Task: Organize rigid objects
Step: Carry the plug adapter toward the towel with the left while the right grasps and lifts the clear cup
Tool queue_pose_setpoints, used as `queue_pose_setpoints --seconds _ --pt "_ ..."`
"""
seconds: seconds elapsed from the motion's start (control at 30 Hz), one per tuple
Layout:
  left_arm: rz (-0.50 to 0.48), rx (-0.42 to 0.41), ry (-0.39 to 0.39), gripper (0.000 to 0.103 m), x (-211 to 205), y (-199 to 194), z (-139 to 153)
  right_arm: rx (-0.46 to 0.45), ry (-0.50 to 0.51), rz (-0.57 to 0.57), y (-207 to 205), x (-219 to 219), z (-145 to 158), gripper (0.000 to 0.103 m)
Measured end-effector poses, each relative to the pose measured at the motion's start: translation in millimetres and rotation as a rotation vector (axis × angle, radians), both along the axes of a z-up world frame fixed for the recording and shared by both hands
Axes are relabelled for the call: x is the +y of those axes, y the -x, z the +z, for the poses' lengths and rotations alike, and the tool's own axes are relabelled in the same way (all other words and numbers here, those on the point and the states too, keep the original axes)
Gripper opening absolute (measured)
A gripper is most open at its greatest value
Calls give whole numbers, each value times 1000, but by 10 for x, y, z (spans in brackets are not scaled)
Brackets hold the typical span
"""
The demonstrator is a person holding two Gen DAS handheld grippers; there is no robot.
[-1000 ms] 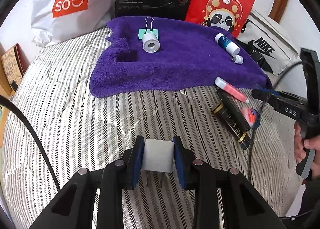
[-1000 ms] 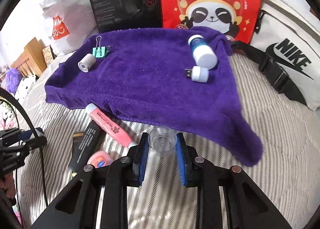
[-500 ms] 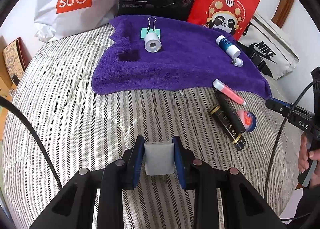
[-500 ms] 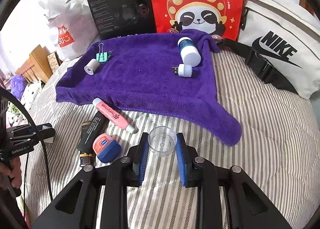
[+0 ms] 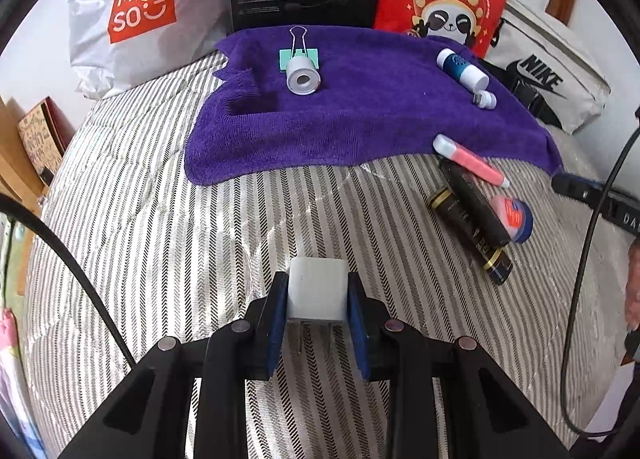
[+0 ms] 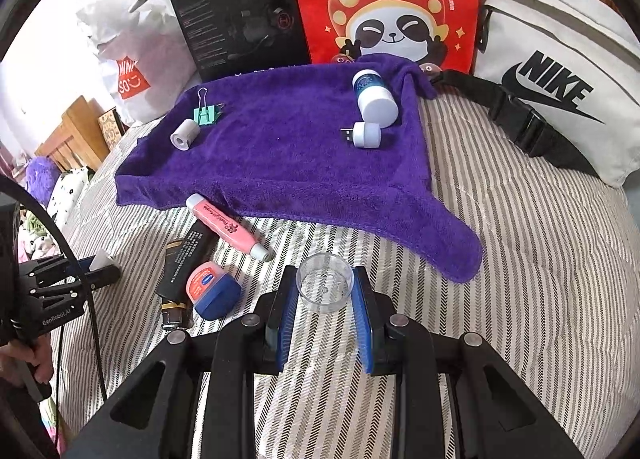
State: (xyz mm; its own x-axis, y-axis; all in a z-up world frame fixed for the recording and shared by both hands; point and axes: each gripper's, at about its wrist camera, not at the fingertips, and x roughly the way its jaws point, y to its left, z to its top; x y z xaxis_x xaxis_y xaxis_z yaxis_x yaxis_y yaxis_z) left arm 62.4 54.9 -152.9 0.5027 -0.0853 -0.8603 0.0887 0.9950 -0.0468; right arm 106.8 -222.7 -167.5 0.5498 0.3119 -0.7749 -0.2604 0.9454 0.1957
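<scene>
Landmark: purple towel point(image 5: 372, 107), spread at the far side of the striped bedcover point(image 5: 160, 243); every place below is given from it.
Left gripper point(image 5: 318, 299): clenched on a white plug adapter point(image 5: 317, 291), prongs toward the camera, held above the stripes well in front of the towel's near hem.
Right gripper point(image 6: 325, 291): clamped on a small clear cup point(image 6: 325, 282), open mouth up, just in front of the towel's drooping near-right corner.
What changed, left: next to nothing over the last second; the adapter sat in the same squeeze at the same spot short of the towel.
What changed, right: a second earlier the cup hung right at the towel's hem; it had since drawn back from it, so more bedcover showed between.
On the towel: a white roll point(image 5: 303, 78) touching a green binder clip point(image 5: 299, 55) at the far left; a blue-and-white bottle point(image 6: 374, 99) and a small USB plug point(image 6: 366, 134) at the far right.
Off the towel: a pink tube point(image 6: 226, 225) with its cap end at the hem, a black tube point(image 6: 186, 259) and a blue-lidded tin point(image 6: 212, 291) on the stripes before it.
Meaning for the task: judged mid-carry, both pieces lifted but neither placed; three items were still loose outside the towel.
</scene>
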Motion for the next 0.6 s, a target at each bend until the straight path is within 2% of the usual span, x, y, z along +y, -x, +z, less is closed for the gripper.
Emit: queue_pose_setpoints --seconds 0.2,0.6 --pt "7 12 67 27 43 -46 37 8 2 12 20 9 -10 27" --pt "-40 -53 67 27 -58 -236 348 -41 17 38 -34 32 234 27"
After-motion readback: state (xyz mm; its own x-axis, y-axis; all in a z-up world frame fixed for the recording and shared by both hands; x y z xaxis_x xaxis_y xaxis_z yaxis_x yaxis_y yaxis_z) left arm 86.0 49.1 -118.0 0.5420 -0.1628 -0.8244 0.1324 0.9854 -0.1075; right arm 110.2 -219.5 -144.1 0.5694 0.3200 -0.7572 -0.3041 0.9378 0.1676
